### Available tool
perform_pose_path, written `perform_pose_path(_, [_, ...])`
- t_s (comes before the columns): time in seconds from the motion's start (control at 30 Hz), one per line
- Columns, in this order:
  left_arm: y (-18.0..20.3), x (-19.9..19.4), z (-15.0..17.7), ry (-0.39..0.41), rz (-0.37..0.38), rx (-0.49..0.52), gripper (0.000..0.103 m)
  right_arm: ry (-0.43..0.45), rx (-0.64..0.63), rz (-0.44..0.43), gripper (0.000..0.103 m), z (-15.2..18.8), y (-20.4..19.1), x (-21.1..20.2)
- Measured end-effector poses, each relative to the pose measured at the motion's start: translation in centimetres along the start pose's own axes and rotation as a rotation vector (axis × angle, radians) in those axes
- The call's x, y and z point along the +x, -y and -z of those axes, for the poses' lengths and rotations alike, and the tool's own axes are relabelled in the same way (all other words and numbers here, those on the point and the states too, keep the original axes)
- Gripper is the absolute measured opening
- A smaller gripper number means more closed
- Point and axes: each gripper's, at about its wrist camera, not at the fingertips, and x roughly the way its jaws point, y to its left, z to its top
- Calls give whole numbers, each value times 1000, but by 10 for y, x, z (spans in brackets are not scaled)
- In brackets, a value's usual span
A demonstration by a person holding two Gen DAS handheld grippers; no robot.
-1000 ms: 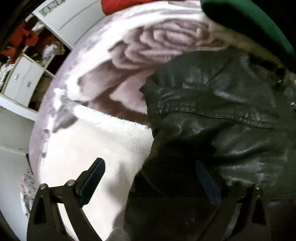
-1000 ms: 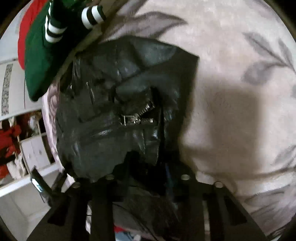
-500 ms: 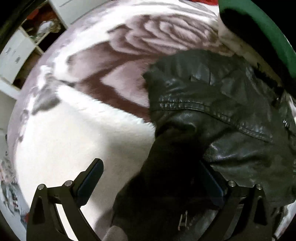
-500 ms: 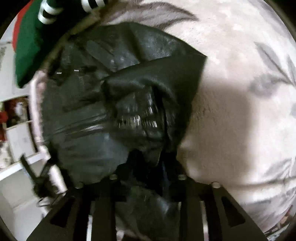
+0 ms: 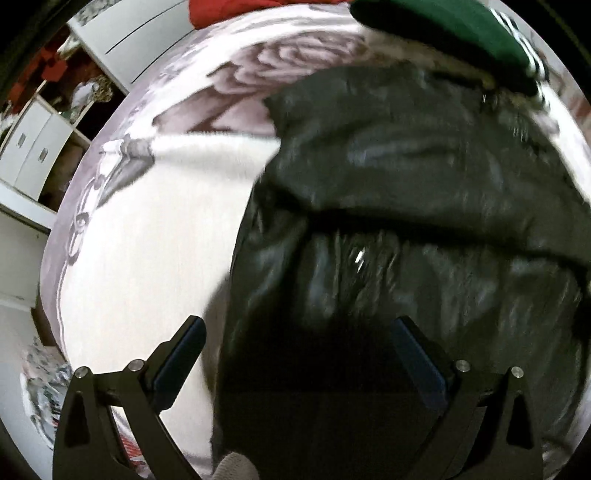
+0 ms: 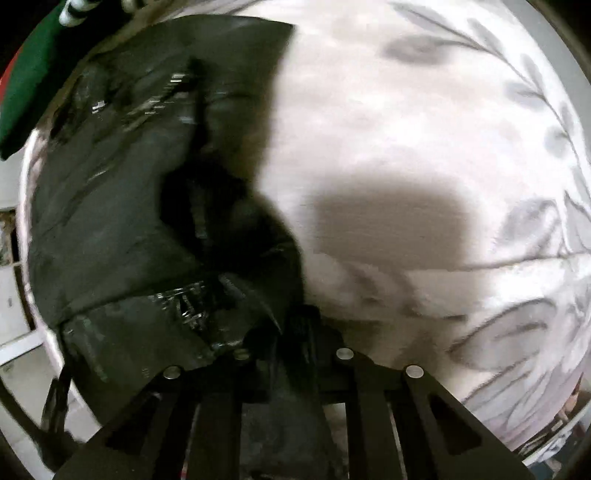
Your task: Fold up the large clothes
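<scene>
A black leather jacket (image 5: 406, 177) is spread in crumpled folds on a bed covered by a pale floral blanket (image 6: 406, 129). The left gripper (image 5: 295, 354) is held above the jacket's near edge with its jaws wide apart, pressing on nothing. The jaws of the right gripper (image 6: 291, 332) are closing, nearly together, with a fold of the jacket pinched between them. A green garment (image 5: 461, 26) lies at the jacket's far edge.
</scene>
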Motion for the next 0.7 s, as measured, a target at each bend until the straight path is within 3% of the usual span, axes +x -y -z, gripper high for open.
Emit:
perform_pose_path(0.1, [0,1,12,-27,2,-5,103,-43,-46,13,13,2,-7,3])
perform_pose_path(0.17, [3,-7,16,-10,1,-7,103,-115,-69,-11,21,-1,-9,-5])
perform_pose_path(0.23, [12,-17,20,0,-6,2,103,-153,-89,-31,40,0,-4,-23])
perform_pose_path(0.33, [39,-37,30,-21,35,-16,103,-140,-154,-6,54,6,9,-54])
perform_pose_path(0.6, [163,-62,74,-175,127,-64,103,-156,-246,-75,60,-38,66,-99])
perform_pose_path(0.7, [226,-66,97,-211,68,-34,103,-161,-268,-82,60,-59,91,-111])
